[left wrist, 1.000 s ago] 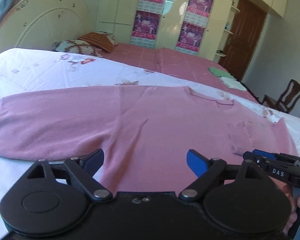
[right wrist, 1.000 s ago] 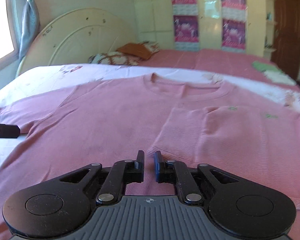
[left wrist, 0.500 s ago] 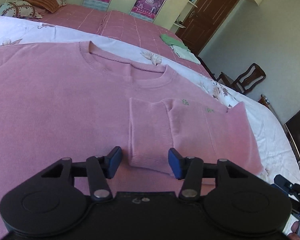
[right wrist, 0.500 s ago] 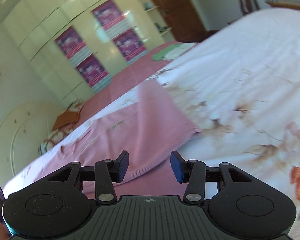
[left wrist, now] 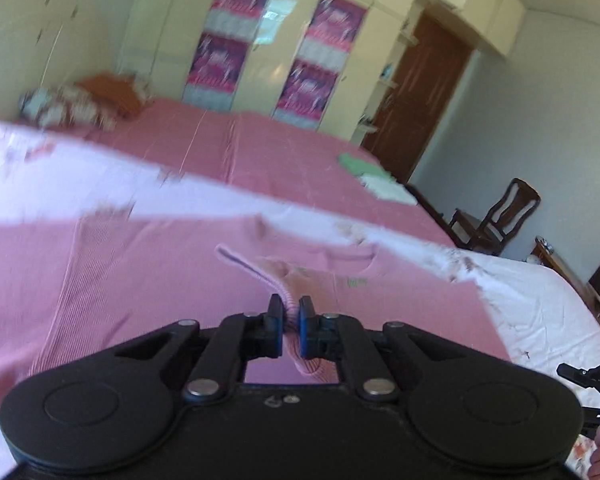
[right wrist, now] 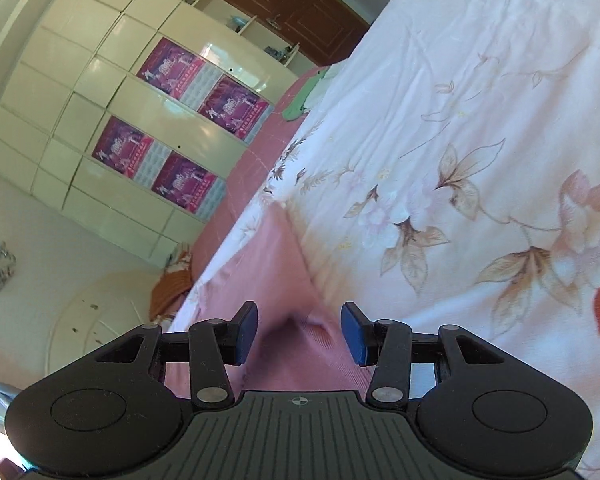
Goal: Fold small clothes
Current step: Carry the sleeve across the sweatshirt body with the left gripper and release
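left hand-held gripper (left wrist: 289,322) pinching sweater cuff (left wrist: 290,300), apparently

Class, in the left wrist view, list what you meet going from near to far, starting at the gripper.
left gripper shut on the pink sweater → white floral sheet → pink bedspread → cream wardrobe with posters.

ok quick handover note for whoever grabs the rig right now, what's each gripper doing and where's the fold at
Left gripper: shut on a pinched ridge of the pink sweater, which lies spread on the floral bedsheet.
Right gripper: open, straddling the sweater's edge, not gripping.
Done: one sleeve looks folded in over the body.
Left: close the right gripper, carry the fold over, finish the remaining folds.
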